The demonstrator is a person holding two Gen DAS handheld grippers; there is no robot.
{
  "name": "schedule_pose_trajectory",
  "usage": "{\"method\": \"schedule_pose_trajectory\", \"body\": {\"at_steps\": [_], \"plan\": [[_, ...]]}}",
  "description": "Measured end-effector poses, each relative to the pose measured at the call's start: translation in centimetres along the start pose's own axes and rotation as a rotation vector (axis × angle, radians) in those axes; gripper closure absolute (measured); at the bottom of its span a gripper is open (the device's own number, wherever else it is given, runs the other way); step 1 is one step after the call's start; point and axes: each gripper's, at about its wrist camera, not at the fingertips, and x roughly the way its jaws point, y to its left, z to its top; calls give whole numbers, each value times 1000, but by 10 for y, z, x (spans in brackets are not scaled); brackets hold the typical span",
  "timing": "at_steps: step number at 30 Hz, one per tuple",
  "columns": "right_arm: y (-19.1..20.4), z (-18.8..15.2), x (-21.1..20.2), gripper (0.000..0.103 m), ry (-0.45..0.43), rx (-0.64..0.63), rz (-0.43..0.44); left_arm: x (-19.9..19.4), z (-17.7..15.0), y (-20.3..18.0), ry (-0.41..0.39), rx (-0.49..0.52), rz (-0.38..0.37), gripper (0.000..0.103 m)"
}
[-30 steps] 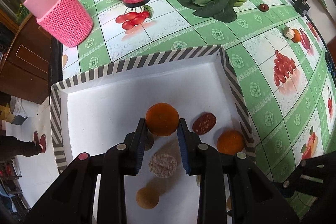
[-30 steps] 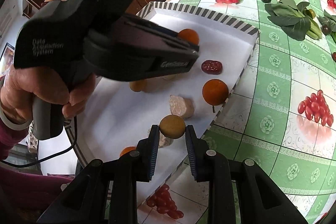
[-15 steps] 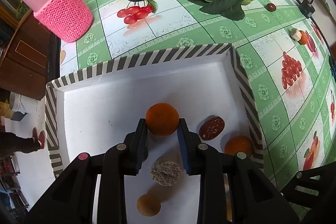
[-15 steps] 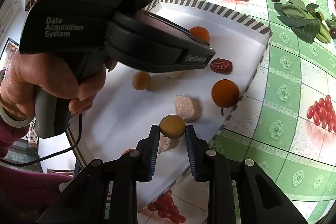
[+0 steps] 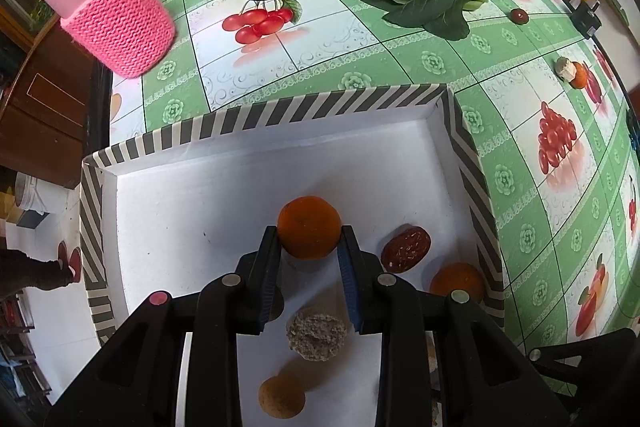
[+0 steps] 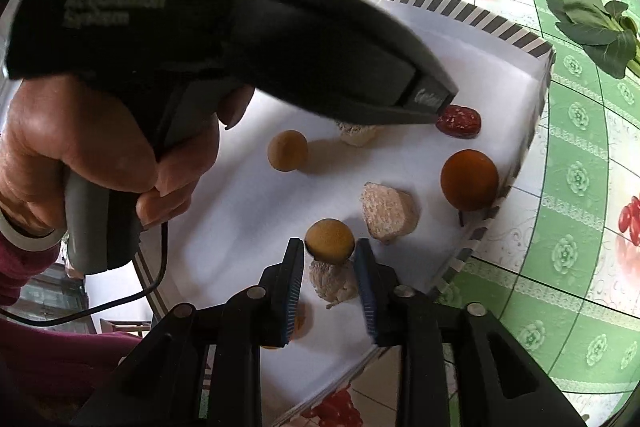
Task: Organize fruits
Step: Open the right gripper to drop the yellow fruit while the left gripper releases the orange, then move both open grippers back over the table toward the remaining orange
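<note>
Holding an orange [image 5: 309, 227] between the left gripper [image 5: 309, 247] jaws, you are keeping it over the middle of the white striped tray [image 5: 256, 119] on the worktop [image 5: 400, 63]. Your right gripper [image 6: 329, 254] jaws are opening narrowly around a small tan fruit [image 6: 329, 239], which is sitting between them near the tray's near edge. Another orange [image 6: 469, 180] and a red date [image 6: 460, 121] are lying toward the tray's right wall.
</note>
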Motion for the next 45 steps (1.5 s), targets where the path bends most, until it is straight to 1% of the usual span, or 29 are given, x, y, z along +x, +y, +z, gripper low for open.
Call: {"method": "schedule_pose_trajectory", "body": {"at_steps": [2, 4, 8, 10, 11, 12, 15, 17, 18, 20, 21, 22, 25, 28, 31, 35, 38, 39, 43, 45], "plan": [[-3, 0, 0, 70, -13, 35, 26, -1, 0, 0, -1, -1, -3, 76], [-7, 2, 0, 65, -21, 55, 47, -1, -1, 1, -2, 1, -3, 76], [-9, 1, -7, 64, -32, 61, 53, -1, -1, 1, -6, -2, -5, 75], [-11, 0, -12, 59, -43, 70, 62, -1, -2, 2, -4, -3, -3, 61], [-12, 0, -15, 58, -48, 77, 62, -2, -2, 2, -7, -6, -4, 46], [-11, -1, -17, 57, -50, 81, 62, -1, -2, 2, -9, -8, -5, 37], [-15, -1, -24, 56, -61, 92, 58, -3, -3, -1, -16, -3, 9, 30], [-22, -5, -30, 54, -69, 100, 57, -5, -4, -3, -17, -2, 19, 29], [-27, -7, -34, 56, -76, 103, 62, -6, -4, -5, -18, -2, 18, 29], [-35, -8, -43, 52, -87, 108, 59, -8, -3, -8, -19, -5, 20, 29], [-41, -12, -47, 47, -93, 111, 42, -10, -3, -8, -23, -8, 23, 29], [-42, -14, -51, 46, -97, 114, 30, -12, -2, -10, -27, -12, 24, 29], [-48, -30, -71, 46, -108, 124, 19, -20, -1, -12, -43, -18, 29, 29], [-66, -39, -85, 46, -127, 153, -5, -30, 0, -16, -57, -14, 24, 29], [-73, -47, -91, 45, -137, 189, -24, -39, 1, -26, -69, -13, 5, 29], [-104, -60, -109, 41, -144, 243, -72, -41, 9, -40, -76, -11, -33, 29], [-126, -70, -116, 41, -138, 297, -84, -41, 13, -57, -73, 2, -55, 29], [-125, -69, -113, 41, -138, 305, -92, -40, 15, -60, -70, 6, -63, 29], [-139, -80, -122, 41, -149, 334, -114, -39, 19, -79, -62, 22, -82, 29], [-145, -85, -129, 41, -165, 349, -141, -39, 21, -87, -63, 30, -87, 29]]}}
